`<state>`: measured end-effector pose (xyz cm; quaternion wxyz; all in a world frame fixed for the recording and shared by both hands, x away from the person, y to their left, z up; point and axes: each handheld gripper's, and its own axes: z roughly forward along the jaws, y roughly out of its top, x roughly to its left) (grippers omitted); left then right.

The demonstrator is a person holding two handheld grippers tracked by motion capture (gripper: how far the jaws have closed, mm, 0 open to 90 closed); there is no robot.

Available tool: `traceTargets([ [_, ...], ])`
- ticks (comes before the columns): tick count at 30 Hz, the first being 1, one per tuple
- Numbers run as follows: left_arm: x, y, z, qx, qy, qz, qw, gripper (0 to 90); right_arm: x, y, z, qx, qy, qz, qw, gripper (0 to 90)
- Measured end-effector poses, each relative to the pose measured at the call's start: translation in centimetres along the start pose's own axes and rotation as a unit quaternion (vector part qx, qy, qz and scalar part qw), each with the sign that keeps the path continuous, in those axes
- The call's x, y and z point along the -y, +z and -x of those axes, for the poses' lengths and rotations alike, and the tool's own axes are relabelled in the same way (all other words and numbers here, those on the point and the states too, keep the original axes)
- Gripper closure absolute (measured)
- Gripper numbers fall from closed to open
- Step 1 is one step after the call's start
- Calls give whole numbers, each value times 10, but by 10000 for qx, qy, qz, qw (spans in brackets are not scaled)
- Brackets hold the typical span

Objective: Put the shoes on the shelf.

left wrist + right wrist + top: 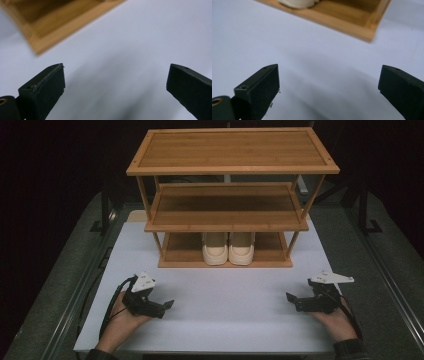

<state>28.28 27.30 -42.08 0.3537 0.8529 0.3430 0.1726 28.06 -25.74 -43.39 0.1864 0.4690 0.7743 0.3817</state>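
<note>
At the near edge of the white table, the left gripper and the right gripper rest low over the surface, each held in one hand, jaws spread wide with nothing between them. Both point inward toward the bare middle of the table, well apart from each other. Beyond them stands a three-tier wooden rack, with a pair of cream shoes side by side on its bottom shelf, toes facing the grippers.

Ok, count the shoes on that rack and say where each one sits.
2. Both are on the bottom shelf of the wooden rack, side by side and touching near its middle: the left shoe and the right shoe, toes facing the person. The upper shelves look bare.
</note>
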Motion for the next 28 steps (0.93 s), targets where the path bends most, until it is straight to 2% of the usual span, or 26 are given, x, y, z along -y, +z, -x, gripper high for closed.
traceTargets([
  [3,17,-7,-3,12,-30,-136,9999,15,11,-6,4,30,34,-125,9999,34],
  [7,30,-11,-6,-71,37,-283,9996,15,22,-9,7,110,18,-323,9994,34],
  [10,36,-11,-9,-72,-35,-332,9994,16,27,-9,8,226,-45,-488,9985,33],
  [14,39,-8,-12,-54,-67,-443,9990,15,30,-4,10,250,-71,-672,9974,24],
  [15,41,-7,-12,-9,-77,-501,9987,15,31,-4,10,242,-78,-636,9977,24],
  [18,45,-5,-15,64,-238,-417,9988,3,32,-4,10,244,-89,-615,9978,23],
  [21,49,-6,-15,61,-227,-276,9993,0,33,-4,10,260,-83,-590,9979,23],
  [28,49,-5,-15,50,-218,-271,9994,0,33,-4,10,273,-86,-584,9979,23],
])
